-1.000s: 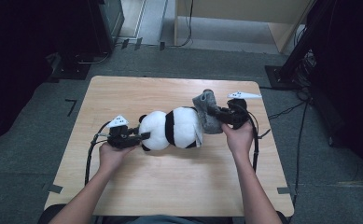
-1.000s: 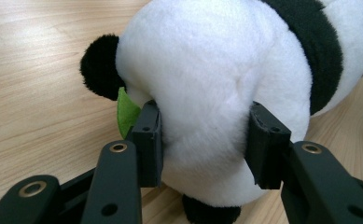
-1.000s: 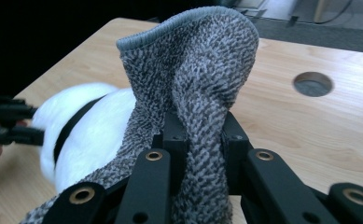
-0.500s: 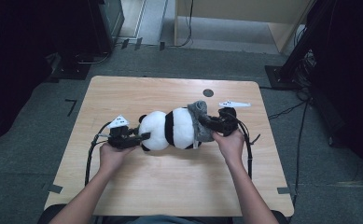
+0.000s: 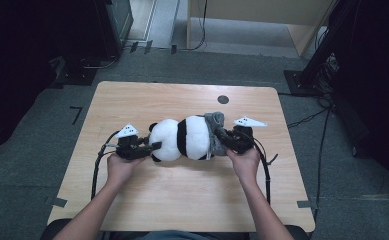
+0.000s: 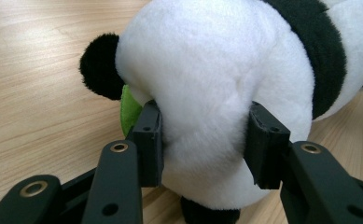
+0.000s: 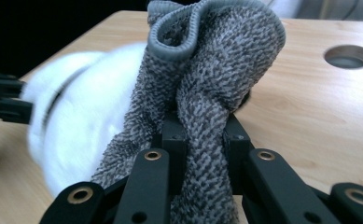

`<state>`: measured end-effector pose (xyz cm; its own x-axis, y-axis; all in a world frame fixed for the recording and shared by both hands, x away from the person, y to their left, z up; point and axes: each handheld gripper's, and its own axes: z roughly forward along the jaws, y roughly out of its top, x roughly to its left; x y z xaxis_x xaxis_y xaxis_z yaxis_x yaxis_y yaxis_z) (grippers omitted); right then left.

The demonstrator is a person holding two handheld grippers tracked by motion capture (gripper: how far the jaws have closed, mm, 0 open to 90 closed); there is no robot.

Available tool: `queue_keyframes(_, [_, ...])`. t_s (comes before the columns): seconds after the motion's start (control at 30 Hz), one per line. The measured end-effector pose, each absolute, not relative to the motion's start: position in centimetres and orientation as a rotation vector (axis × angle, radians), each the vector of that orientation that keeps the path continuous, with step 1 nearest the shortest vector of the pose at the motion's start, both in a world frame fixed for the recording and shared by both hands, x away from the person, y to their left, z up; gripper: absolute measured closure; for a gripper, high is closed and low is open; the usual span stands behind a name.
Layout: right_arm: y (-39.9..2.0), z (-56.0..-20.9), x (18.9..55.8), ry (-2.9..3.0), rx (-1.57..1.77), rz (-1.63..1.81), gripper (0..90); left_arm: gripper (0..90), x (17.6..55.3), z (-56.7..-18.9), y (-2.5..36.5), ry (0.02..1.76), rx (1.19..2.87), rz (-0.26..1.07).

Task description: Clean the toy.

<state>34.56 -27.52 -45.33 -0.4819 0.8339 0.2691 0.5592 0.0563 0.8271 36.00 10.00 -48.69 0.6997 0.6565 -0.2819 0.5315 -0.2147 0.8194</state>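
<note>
Clamping the panda (image 6: 216,93), the left claw (image 6: 202,144) hides a green tag (image 6: 130,109); the right claw (image 7: 202,140) pinches grey cloth (image 7: 216,70).

High view: fixed above the person's side, faces forward and down, far enough to take in the whole table (image 5: 132,100) and the floor around it.
Left gripper view: rides low on the left gripper (image 6: 202,140), looks along its jaws, very close to the plush panda (image 6: 216,70).
Right gripper view: rides on the right gripper (image 7: 200,135), very close to the grey cloth (image 7: 216,70).
Shared: panda, tabletop.
</note>
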Motion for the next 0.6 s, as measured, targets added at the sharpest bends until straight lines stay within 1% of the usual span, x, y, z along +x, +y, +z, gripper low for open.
queue_keyframes(0.33, [-27.4, -48.3, 34.7, 2.104, 1.505, 1.299, 78.0, 54.8, 36.0, -48.7, 10.1, 0.929, 1.88, 0.148])
queue_keyframes(0.6, [-27.7, -49.4, 35.4, 2.159, 1.551, 1.156, 77.3, 54.5, 36.0, -48.7, 10.1, 0.922, 1.885, 0.146])
